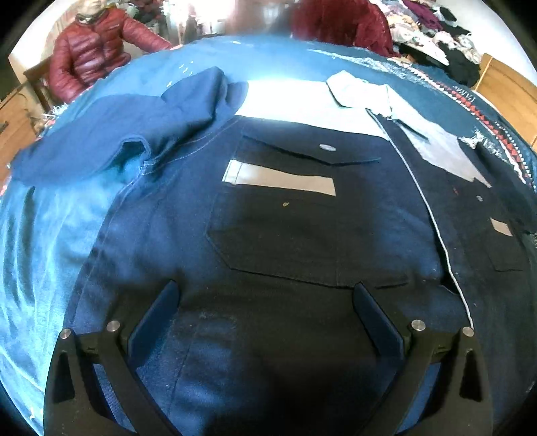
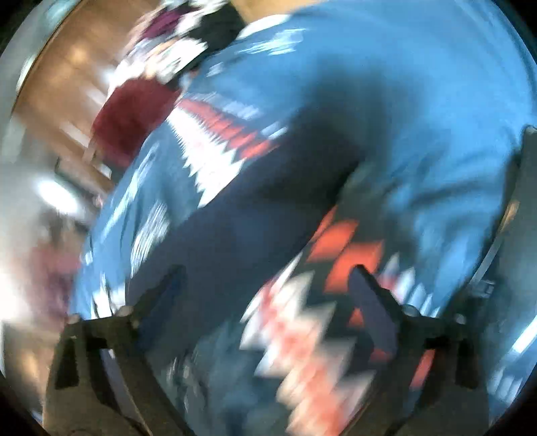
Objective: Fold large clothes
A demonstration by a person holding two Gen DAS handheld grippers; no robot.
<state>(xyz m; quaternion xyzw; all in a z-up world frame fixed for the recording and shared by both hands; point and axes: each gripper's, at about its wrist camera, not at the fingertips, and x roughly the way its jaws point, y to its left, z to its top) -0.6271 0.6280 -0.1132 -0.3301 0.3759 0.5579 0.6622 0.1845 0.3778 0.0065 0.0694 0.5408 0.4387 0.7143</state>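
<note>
A large navy work jacket (image 1: pixel 302 234) lies front-up on a blue cloth (image 1: pixel 43 241), with a flap pocket, a grey stripe (image 1: pixel 278 179) and a pale collar (image 1: pixel 362 92). Its left sleeve (image 1: pixel 110 144) is bunched toward the far left. My left gripper (image 1: pixel 265 288) hovers open over the jacket's lower front, nothing between its fingers. The right wrist view is heavily motion-blurred; my right gripper (image 2: pixel 268 271) stands open above the blue cloth's red-and-white zigzag border (image 2: pixel 302 322) and a dark navy fabric (image 2: pixel 251 218), which may be part of the jacket.
A person in a red puffer jacket (image 1: pixel 90 47) sits beyond the far left edge. Another red garment (image 1: pixel 339 23) and a heap of clothes (image 1: pixel 443 37) lie at the back right. Wooden floor (image 1: pixel 510 97) shows at right.
</note>
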